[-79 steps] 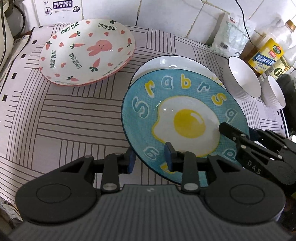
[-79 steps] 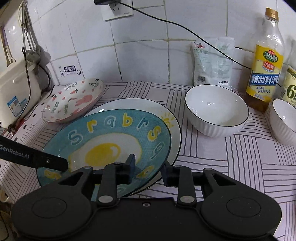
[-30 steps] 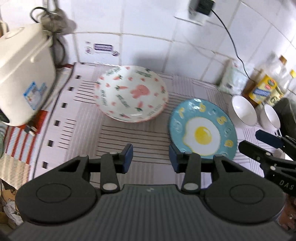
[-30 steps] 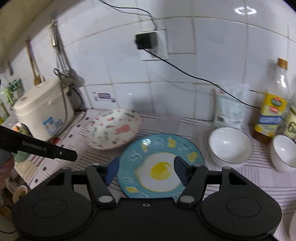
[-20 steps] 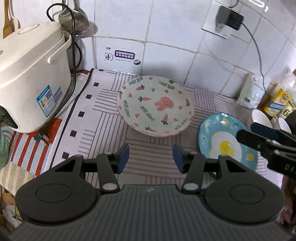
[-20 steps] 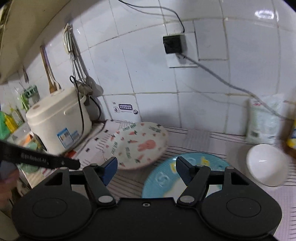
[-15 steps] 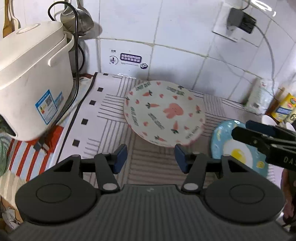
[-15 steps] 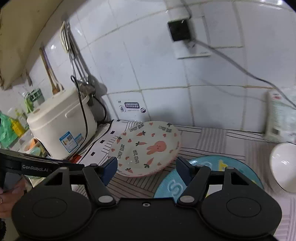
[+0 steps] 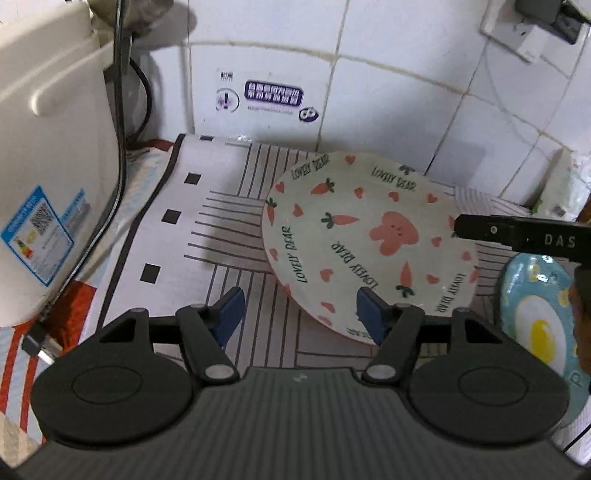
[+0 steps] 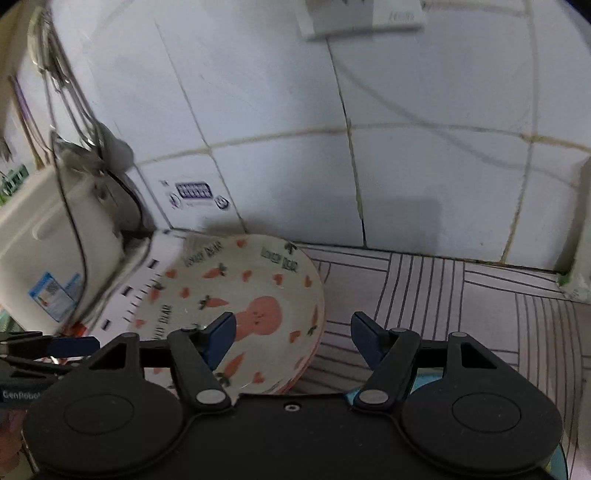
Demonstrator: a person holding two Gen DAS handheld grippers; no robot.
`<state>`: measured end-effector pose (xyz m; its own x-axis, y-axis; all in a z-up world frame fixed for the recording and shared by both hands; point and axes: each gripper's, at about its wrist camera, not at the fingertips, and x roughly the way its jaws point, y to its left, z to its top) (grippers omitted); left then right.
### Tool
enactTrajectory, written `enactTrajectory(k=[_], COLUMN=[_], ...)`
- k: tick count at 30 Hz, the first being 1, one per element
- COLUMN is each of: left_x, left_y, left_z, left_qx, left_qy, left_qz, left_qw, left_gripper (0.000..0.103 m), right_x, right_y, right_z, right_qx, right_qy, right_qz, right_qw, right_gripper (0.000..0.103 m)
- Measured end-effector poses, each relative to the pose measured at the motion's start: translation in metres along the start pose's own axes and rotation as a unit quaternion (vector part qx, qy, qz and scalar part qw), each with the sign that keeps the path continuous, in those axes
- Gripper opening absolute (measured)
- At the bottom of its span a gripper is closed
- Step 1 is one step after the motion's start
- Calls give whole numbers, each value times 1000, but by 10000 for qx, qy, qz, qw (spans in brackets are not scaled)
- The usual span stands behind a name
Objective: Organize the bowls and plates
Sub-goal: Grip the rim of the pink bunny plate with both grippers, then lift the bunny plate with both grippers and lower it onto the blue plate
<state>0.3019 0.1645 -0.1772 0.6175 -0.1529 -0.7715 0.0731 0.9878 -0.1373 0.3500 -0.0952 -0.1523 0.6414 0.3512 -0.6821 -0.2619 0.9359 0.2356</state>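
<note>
A white plate with pink bunny and carrot prints (image 9: 369, 240) lies on the striped mat near the wall; it also shows in the right wrist view (image 10: 240, 306). A blue fried-egg plate (image 9: 539, 325) lies to its right, partly hidden. My left gripper (image 9: 299, 314) is open and empty, just in front of the bunny plate's near-left rim. My right gripper (image 10: 291, 339) is open and empty, above the bunny plate's right rim; its finger (image 9: 517, 236) reaches in from the right in the left wrist view.
A white rice cooker (image 9: 48, 166) stands at the left with its black cord. The tiled wall (image 9: 369, 92) rises right behind the plates. A wall socket (image 10: 354, 14) with a cable sits above. A white packet (image 10: 583, 236) leans at the far right.
Both grippers have moved left and closer to the bunny plate, away from the blue egg plate. The bowls and bottle have left the views. Both stay open.
</note>
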Motion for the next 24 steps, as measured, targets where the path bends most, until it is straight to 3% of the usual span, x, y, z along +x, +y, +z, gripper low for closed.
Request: enactTrajectory(k=[4, 8, 13, 24], left_x=[11, 20, 27, 39], left_y=[5, 12, 18, 16], left_z=[4, 9, 11, 14], left_qx=[3, -97, -308, -731], left_qy=[42, 260, 376, 418], left_qz=[-35, -221, -523, -502], left_qw=[10000, 9994, 9974, 9952], left_gripper=[60, 35, 20, 22], right_x=[21, 34, 43, 49], right_y=[1, -2, -5, -16], right_z=[3, 2, 0, 2], right_qx=[-177, -146, -253, 105], right_qy=[210, 412, 523, 562], right_qz=[31, 229, 66, 302], right_qw=[9996, 9988, 9983, 9979], right_gripper=[66, 51, 27, 27])
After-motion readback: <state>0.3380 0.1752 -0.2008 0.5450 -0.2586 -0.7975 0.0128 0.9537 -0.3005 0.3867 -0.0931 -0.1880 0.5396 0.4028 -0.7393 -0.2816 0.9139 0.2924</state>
